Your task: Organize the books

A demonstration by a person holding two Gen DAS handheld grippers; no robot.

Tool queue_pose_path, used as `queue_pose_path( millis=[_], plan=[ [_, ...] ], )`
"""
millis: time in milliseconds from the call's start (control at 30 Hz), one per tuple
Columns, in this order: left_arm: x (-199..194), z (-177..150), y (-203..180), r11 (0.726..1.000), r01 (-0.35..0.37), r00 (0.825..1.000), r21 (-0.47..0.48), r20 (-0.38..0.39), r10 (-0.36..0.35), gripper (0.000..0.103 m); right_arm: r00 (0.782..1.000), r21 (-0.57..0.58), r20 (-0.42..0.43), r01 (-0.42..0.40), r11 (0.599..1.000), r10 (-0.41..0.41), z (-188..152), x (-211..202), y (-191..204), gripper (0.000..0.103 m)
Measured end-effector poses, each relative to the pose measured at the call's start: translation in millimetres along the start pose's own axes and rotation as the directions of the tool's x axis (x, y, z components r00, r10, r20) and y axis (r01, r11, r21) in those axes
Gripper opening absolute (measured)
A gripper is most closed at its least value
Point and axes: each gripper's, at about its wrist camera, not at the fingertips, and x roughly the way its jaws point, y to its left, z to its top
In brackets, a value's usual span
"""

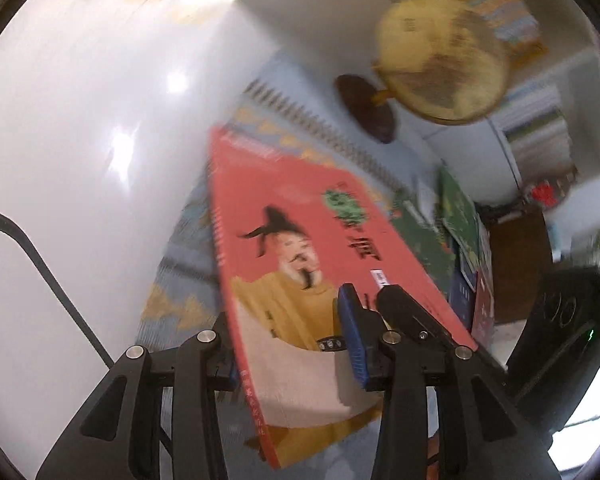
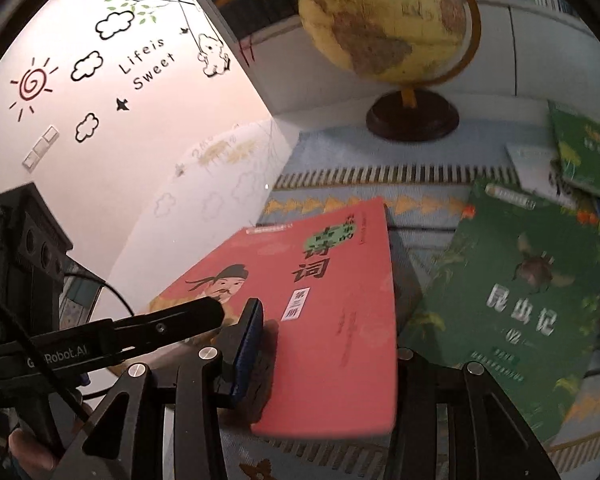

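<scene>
Gripping the red book (image 2: 332, 312), titled "诗词", both the left gripper (image 1: 288, 344) and the right gripper (image 2: 324, 360) pinch it; green book (image 2: 516, 304) reads "昆虫记"; wall says "Life is Sweet".

Red book (image 2: 332, 304); green book (image 2: 516, 304); yellow globe (image 2: 384, 20); blue patterned mat (image 2: 340, 152).

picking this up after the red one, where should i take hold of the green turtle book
Probably the near edge of the green turtle book, coming in low from the camera side. It lies flat on the mat, so only an edge gives the fingers purchase. Its far end is crowded by the white book, while the near edge looks free.
</scene>
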Motion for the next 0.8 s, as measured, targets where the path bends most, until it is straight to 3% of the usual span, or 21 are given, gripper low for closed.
queue_pose_path(
  millis=[100,333,467,567,800],
  plan=[
    [0,-12,27,0.994,-0.002,1.000,-0.107,-0.019,0.000,0.037,0.999,-0.002,-0.044,0.006,1.000,-0.006,-14,9,1,0.043],
    [-23,-39,47,0.985,-0.049,0.998,-0.165,0.035,0.055,0.038,0.986,0.024,-0.166,0.008,1.000,-0.004,-38,20,-6,0.045],
    [-32,-48,37,0.988,-0.108,0.992,-0.109,0.057,0.115,0.038,0.979,0.021,-0.201,-0.014,1.000,0.018,-54,11,-12,0.046],
    [-29,-53,19,0.993,-0.100,0.994,-0.055,0.045,0.103,0.039,0.978,-0.046,-0.210,-0.006,0.999,-0.004,-76,-7,-13,0.046],
    [-9,-75,-35,0.989,-0.110,0.994,0.101,0.012,0.110,0.039,0.966,-0.138,-0.135,0.202,0.970,-0.221,-127,-78,-61,0.050]
  ],
)
